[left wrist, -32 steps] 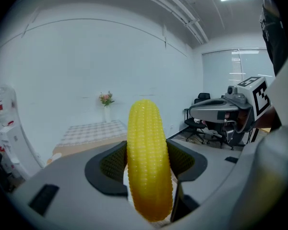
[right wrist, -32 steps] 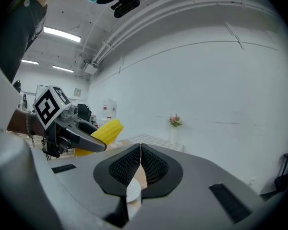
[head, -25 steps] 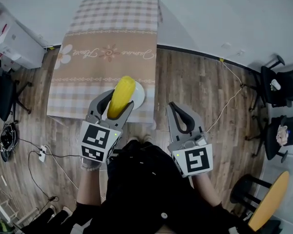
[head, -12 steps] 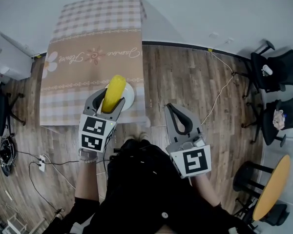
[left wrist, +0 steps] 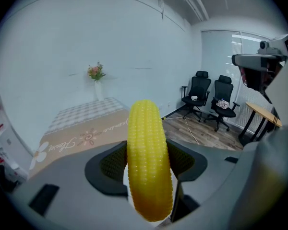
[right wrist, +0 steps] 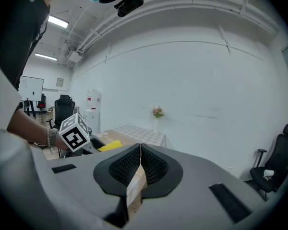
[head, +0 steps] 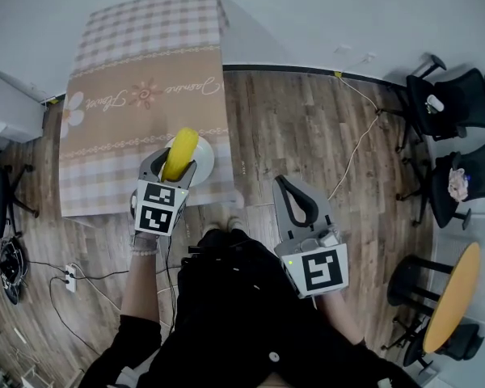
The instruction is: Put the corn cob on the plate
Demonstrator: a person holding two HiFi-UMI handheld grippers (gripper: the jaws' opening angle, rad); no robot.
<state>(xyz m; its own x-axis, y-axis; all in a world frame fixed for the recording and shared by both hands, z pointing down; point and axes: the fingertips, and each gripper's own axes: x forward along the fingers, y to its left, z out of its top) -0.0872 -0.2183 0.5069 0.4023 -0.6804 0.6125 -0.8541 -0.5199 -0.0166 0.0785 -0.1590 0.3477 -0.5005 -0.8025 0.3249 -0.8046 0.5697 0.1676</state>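
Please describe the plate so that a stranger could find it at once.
Look at the table with the checked cloth. The plate sits near its front right corner, partly hidden by the corn in the left gripper. It is round and white, the only dish there.

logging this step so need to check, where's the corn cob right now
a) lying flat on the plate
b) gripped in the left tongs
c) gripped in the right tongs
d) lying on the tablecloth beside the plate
b: the corn cob stands clamped between the left tongs, over the plate in the head view; the right tongs are shut on nothing.
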